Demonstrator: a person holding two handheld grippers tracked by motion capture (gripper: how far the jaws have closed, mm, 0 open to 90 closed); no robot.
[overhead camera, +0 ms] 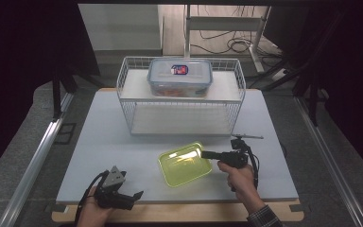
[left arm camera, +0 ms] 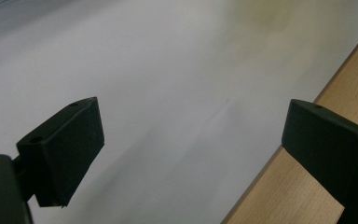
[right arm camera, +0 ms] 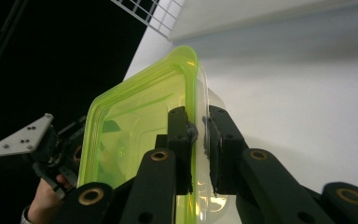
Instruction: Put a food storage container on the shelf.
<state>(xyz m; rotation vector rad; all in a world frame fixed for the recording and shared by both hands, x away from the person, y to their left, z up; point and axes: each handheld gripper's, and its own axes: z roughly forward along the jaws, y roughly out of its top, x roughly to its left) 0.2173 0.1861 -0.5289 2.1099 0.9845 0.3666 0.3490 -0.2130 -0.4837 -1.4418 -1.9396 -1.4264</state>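
The right gripper is clamped on the rim of a yellow-green container. In the right gripper view its two black jaws pinch the thin edge of the container from either side, one jaw inside the bowl and the other outside. In the high view this gripper reaches in from the right, held by the person's right hand, and grips the container at its right edge. The container is shallow, translucent and rectangular with rounded corners, its open side facing up; whether it rests on the desk or is lifted slightly cannot be told. It sits at the near middle of the pale desk.

The left gripper is at the near left corner of the desk, held in the left hand, well apart from the container. In the left gripper view its jaws stand wide apart with nothing between them, above the pale desk top and its wooden edge.

Farther back on the desk stands a white wire rack with two shelves. On the upper shelf rests a clear lidded box with a blue-rimmed lid and a label on top.
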